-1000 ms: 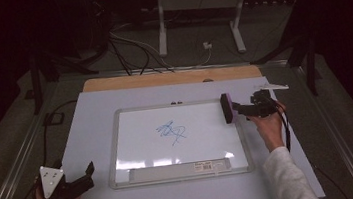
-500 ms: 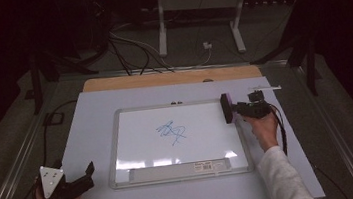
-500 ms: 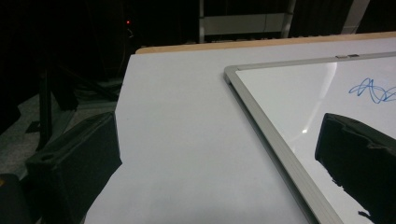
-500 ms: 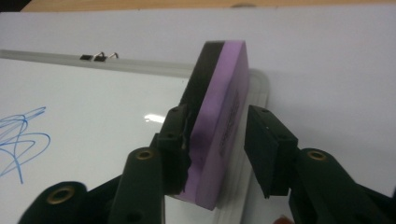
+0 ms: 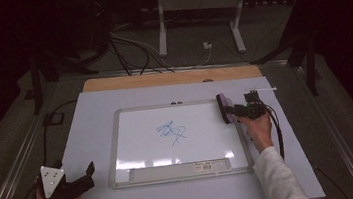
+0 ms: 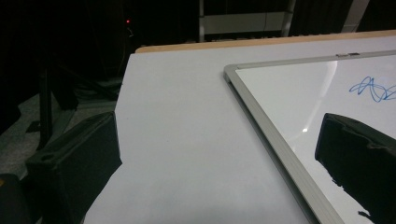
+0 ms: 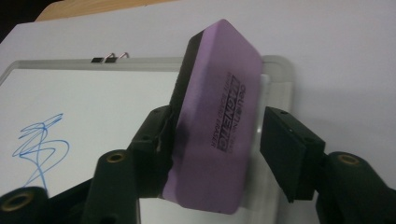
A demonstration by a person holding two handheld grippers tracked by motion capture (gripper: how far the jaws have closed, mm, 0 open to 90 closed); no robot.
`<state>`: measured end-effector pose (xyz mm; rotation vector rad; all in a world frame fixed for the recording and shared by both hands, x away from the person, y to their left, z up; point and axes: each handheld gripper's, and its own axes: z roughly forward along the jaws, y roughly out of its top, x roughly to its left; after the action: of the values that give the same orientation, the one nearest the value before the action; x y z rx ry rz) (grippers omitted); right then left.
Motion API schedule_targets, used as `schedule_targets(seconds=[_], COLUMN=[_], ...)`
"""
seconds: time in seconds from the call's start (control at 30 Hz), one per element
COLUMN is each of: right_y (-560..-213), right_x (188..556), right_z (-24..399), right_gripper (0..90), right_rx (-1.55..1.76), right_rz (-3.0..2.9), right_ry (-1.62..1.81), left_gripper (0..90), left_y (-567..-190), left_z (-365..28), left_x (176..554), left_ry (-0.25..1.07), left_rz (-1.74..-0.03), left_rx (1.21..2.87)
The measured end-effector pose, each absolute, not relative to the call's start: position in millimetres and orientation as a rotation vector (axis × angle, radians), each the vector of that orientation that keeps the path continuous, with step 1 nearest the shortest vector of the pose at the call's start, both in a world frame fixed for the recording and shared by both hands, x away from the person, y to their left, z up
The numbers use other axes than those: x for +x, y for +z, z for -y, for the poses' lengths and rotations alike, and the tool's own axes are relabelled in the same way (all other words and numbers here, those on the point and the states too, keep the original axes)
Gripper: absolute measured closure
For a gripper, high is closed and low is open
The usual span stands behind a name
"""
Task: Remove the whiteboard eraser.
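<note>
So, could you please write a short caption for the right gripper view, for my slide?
Right tool holding a purple whiteboard eraser above the whiteboard's corner, with a blue scribble to its left.

The room is dark, with a grey floor, tangled cables and a white stand behind the counter.

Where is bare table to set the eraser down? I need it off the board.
Free: the strip between the whiteboard frame and the table left edge, ahead of the left gripper; also the band behind it. Crowded: the right side, where the right gripper holds the eraser.
</note>
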<state>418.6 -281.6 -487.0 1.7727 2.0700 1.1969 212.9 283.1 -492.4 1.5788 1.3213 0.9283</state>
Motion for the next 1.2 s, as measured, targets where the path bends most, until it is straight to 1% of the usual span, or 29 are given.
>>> schedule_targets(seconds=[0.07, 0.1, 0.3, 0.37, 0.43, 0.5, 1.2], right_y=[-488.4, -491.8, -496.8, -497.4, -498.2, -497.8, -489.1], right_x=[419.3, 420.6, 422.3, 422.4, 422.2, 422.0, 416.4], right_z=[280.2, 279.2, 274.3, 274.0, 273.5, 273.3, 272.0], right_gripper=[40.9, 38.1, 36.7, 37.0, 40.0, 40.7, 41.2], right_rx=[1.785, 1.823, 1.849, 1.851, 1.850, 1.859, 1.787], right_rz=[-2.069, -2.056, -2.074, -2.079, -2.082, -2.084, -2.069], right_ry=[1.207, 1.223, 1.204, 1.203, 1.200, 1.196, 1.216], left_gripper=[0.9, 0.9, 0.9, 0.9, 0.9, 0.9, 0.9], left_y=[-492.4, -492.5, -492.7, -492.6, -492.7, -492.8, -492.6], left_z=[-283.8, -284.2, -284.6, -284.5, -284.4, -284.3, -284.2], left_x=[212.8, 212.8, 213.0, 212.9, 213.0, 213.1, 213.0], left_ry=[0.928, 0.928, 0.927, 0.928, 0.928, 0.928, 0.930], left_rz=[-1.323, -1.323, -1.323, -1.323, -1.323, -1.323, -1.323], left_rx=[1.578, 1.579, 1.578, 1.578, 1.578, 1.582, 1.580])
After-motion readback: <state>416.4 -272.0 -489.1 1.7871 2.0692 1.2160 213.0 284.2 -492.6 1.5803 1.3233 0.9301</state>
